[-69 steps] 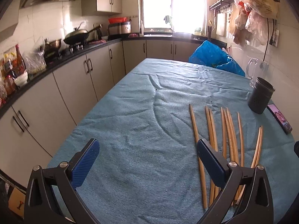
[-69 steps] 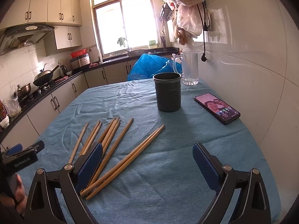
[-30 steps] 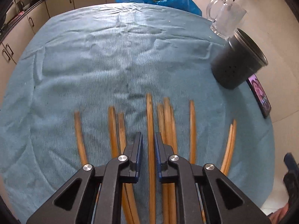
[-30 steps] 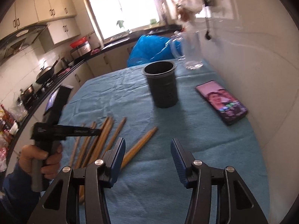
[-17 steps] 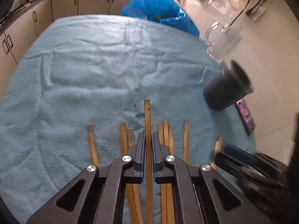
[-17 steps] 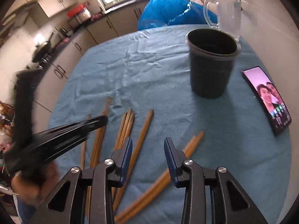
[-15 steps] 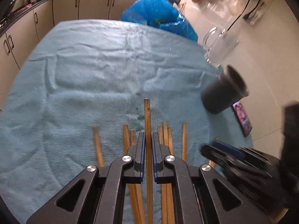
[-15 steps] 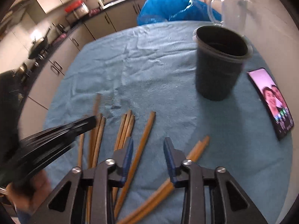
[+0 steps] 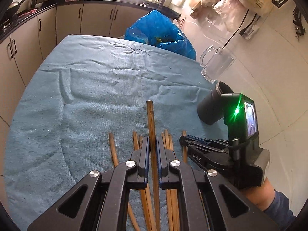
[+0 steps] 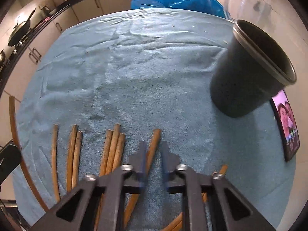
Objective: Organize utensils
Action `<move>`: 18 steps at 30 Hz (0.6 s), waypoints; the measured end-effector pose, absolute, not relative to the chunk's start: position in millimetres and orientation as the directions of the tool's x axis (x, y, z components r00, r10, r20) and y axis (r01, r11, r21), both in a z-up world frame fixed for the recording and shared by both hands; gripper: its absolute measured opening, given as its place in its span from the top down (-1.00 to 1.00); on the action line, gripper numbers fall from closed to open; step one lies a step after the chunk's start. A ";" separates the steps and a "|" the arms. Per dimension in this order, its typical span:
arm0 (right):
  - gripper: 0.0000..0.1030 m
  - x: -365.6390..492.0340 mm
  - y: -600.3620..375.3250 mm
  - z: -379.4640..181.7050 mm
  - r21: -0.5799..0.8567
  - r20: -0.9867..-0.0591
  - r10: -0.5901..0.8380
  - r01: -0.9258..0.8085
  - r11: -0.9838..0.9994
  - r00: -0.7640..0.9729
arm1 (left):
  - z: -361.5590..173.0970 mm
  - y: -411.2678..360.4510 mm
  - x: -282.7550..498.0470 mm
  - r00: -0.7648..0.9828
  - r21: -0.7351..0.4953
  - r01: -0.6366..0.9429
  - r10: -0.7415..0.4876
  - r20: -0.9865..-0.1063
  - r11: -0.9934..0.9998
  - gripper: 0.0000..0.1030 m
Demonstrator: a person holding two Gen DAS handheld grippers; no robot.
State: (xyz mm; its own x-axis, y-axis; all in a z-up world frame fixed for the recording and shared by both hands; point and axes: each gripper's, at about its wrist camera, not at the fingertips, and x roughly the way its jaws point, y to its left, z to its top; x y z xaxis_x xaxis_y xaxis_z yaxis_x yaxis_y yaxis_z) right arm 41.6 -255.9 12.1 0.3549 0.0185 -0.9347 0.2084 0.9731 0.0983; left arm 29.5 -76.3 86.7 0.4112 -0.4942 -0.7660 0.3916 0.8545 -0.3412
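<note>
Left black two-finger gripper (image 9: 152,150) is angled down over the table with its blue pads clamped tight on one long brown wooden chopstick (image 9: 151,119), which sticks out past the fingertips toward 12 o'clock, its tip raised off the wrinkled teal towel cloth (image 9: 96,88). The rest of the loose wooden chopsticks (image 10: 113,146) lie in a rough row on the cloth right under both tools. Right black gripper (image 10: 153,154) points steeply down; its jaws are closing around one of those lying chopsticks (image 10: 154,140), which sits between the pads, but it's motion-blurred, so I can't tell if they actually press on it. In the left wrist view that right tool comes in from 3 o'clock, held by a hand (image 9: 258,194) in a blue sleeve, and "DAS" is readable on its arm. The dark grey cylindrical utensil holder (image 10: 250,73) stands at about 2 o'clock, with a smartphone (image 10: 286,127), screen lit, just beside it.
</note>
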 end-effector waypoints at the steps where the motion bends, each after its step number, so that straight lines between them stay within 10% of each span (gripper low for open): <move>1: 0.79 42.0 -257.2 12.3 0.109 -0.934 0.031 0.203 0.973 0.357 | 89.1 -75.1 26.9 0.416 -0.340 0.393 -0.495 -0.763 0.854 0.87; 18: 0.83 -100.9 -254.5 141.1 0.303 -0.523 0.159 0.008 0.953 0.837 | 144.6 -63.4 -49.3 0.589 -0.260 0.444 -0.498 -0.637 0.857 0.88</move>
State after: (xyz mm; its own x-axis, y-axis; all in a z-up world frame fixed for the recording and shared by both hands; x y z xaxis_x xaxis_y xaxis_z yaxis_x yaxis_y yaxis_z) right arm -100.9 -254.5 141.1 0.8374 0.1594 -0.5228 0.0077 0.9530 0.3028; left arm -49.3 -63.4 144.6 0.5889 -0.4980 -0.6366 0.4441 0.8575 -0.2599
